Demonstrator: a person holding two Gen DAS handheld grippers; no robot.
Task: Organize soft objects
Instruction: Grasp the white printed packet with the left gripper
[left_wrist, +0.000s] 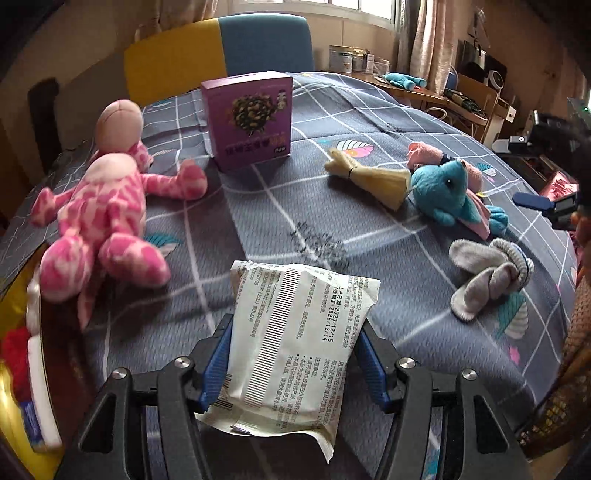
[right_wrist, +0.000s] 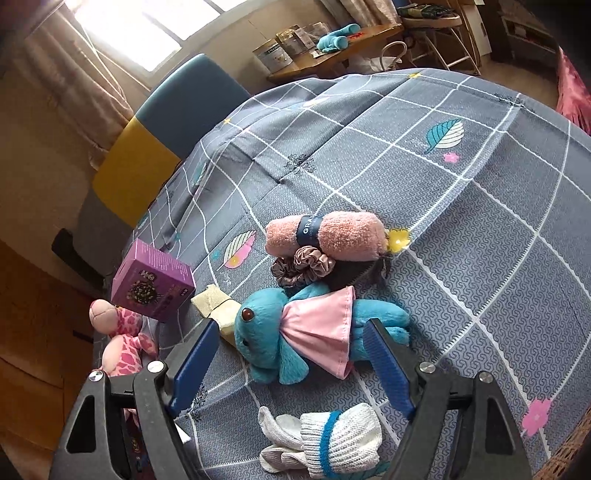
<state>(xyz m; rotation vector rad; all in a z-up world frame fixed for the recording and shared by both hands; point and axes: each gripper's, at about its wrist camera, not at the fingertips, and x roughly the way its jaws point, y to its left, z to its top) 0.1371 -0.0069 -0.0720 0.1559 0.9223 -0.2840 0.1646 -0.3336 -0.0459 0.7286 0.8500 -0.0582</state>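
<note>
While the left gripper (left_wrist: 293, 354) clamps the packet (left_wrist: 295, 343) above the cloth (left_wrist: 424, 325), the right gripper (right_wrist: 291, 362) hangs wide open and empty over the elephant (right_wrist: 295, 332); it should descend squarely and close across the torso.

Purple box (left_wrist: 251, 120) standing upright on grey checked cloth (left_wrist: 317, 155) covering bench. Blue-and-yellow chair (left_wrist: 221, 55) standing behind bench. Tins (right_wrist: 275, 55) sitting on wooden side table (right_wrist: 332, 55) near window (right_wrist: 122, 26), curtain (left_wrist: 430, 40) hanging beside.
</note>
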